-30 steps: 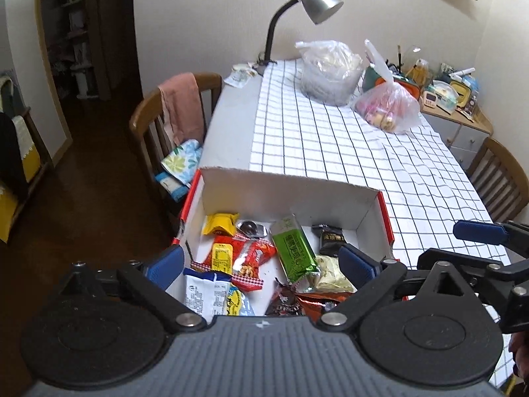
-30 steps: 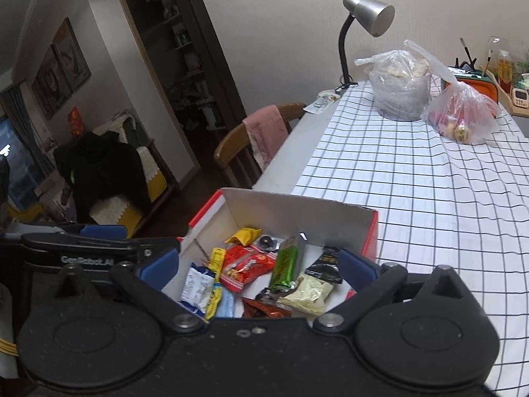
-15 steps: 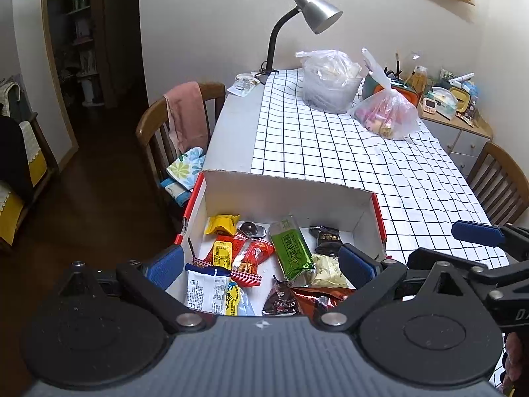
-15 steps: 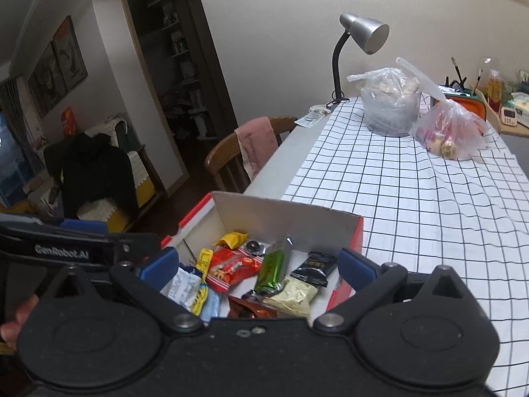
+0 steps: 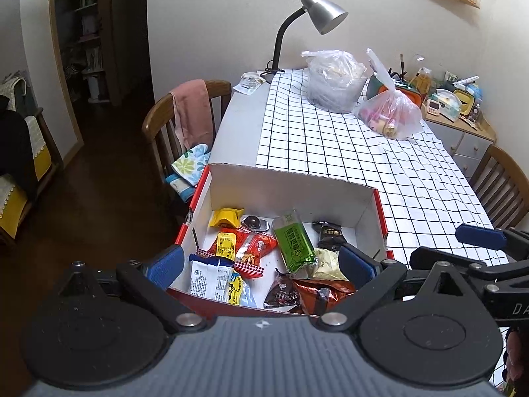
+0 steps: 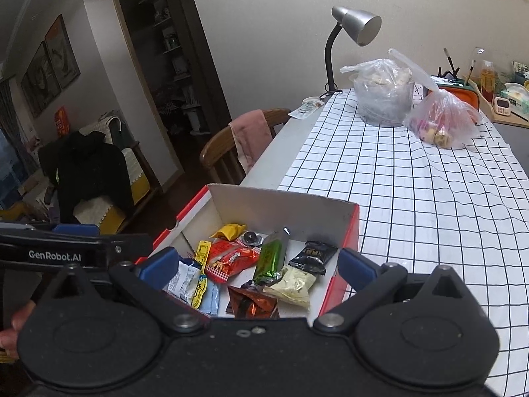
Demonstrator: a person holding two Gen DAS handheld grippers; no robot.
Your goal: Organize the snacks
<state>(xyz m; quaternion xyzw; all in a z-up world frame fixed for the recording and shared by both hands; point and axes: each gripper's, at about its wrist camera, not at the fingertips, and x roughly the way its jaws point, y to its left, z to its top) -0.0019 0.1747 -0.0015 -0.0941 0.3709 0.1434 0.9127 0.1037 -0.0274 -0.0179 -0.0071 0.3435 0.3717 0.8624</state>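
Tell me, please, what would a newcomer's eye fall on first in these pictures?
Most likely the open red-and-white box at the near edge of the table, strewn with bright snack packets, the green packet lying near its middle. Both grippers, left gripper and right gripper, hover open over it, holding nothing. Farther back on the checked tablecloth stand two plastic bags and a silver desk lamp.

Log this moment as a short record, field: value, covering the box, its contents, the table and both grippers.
container: open red cardboard box, white inside, at the near table edge
contents: green bar, yellow packet, red packet, black packet, white-blue packet, others loose
table: checked tablecloth, desk lamp, two plastic bags at far end
left gripper: jaws open, empty, above the box
right gripper: jaws open, empty, above the box
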